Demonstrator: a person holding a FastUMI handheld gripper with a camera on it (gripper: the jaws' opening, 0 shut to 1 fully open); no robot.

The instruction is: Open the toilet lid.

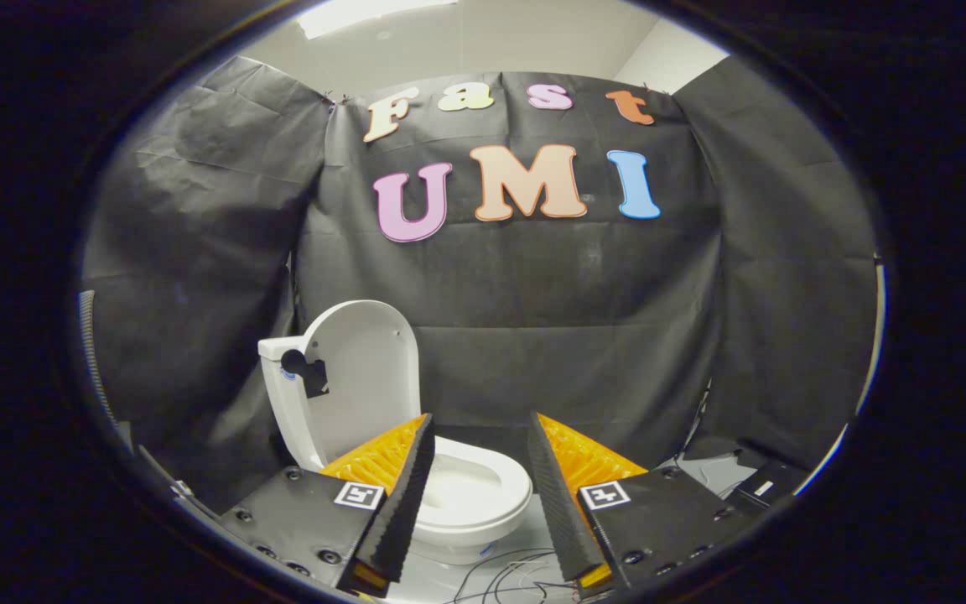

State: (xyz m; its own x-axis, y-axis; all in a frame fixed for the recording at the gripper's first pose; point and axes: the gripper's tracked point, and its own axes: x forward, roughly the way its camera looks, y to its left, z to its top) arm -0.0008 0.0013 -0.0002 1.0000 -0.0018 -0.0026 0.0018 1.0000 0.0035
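- While the gripper hung in front of the toilet, its 2 fingers stood spread well apart, with nothing caught between them and neither one touching the toilet.
- Just beyond the fingertips, and a little toward the left finger, the toilet lid stood raised upright, leaning back against the tank behind it (its pale underside faced the camera).
- The seat lay down flat over the bowl, its ring and the hollow inside it showing in the gap between the 2 fingers, partly hidden by the left one.
- A small dark piece sat on the lid's left edge, near the top corner of the tank; what it was could not be told.
- Below the bowl, thin wires trailed loosely across the pale floor between the bases of the fingers.
- Behind the toilet, black cloth hung as the booth's wall, creased and sagging on both sides.
- Off past the right finger, a dark flat object lay low on the floor near the cloth, too small to make out.
- Above the cloth, a strip of light ceiling showed.
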